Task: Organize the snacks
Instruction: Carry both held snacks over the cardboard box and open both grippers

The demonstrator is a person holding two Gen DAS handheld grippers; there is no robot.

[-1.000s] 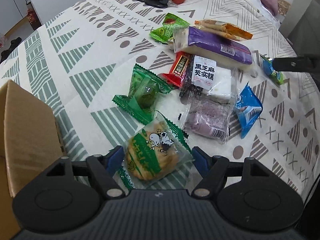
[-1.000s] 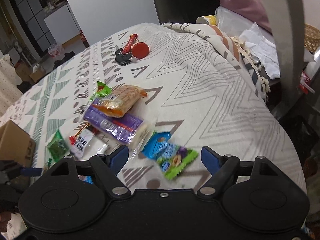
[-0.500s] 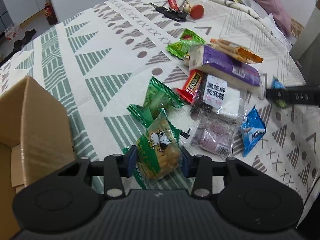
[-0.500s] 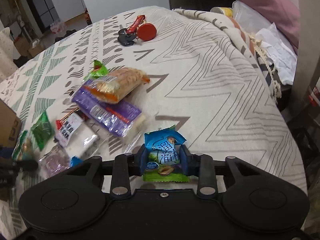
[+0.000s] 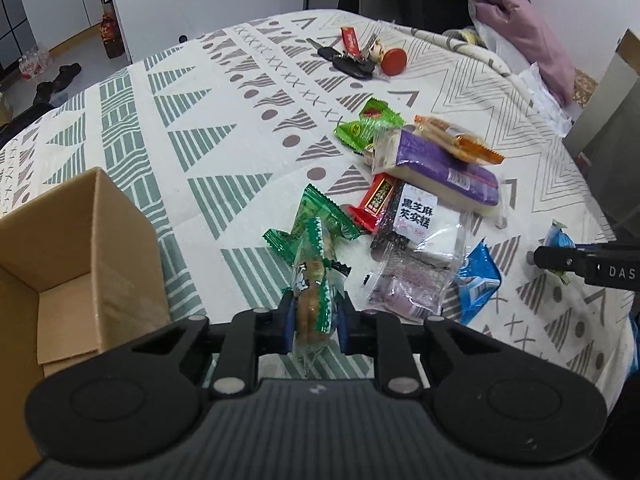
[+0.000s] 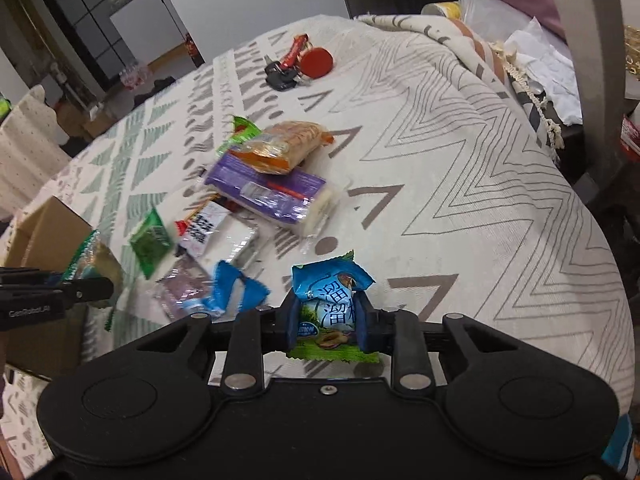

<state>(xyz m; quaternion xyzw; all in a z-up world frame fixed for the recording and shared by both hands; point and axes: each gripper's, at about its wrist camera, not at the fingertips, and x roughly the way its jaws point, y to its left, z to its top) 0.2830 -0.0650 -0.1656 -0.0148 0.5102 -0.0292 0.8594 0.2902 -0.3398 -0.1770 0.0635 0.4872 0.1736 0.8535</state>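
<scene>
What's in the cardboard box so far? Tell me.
Nothing visible. The cardboard box stands open, and the floor section in view is bare; its near part is hidden behind the left gripper.

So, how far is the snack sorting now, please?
Done: nothing shows yet in the visible part of the cardboard box. In hand: the left gripper is shut on the green cookie packet, and the right gripper is shut on the blue-green candy packet. Left: the pile on the tablecloth, including the purple package.

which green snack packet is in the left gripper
The cow-print cracker packet, clamped upright in the left gripper; the other green packets lie on the cloth.
</scene>
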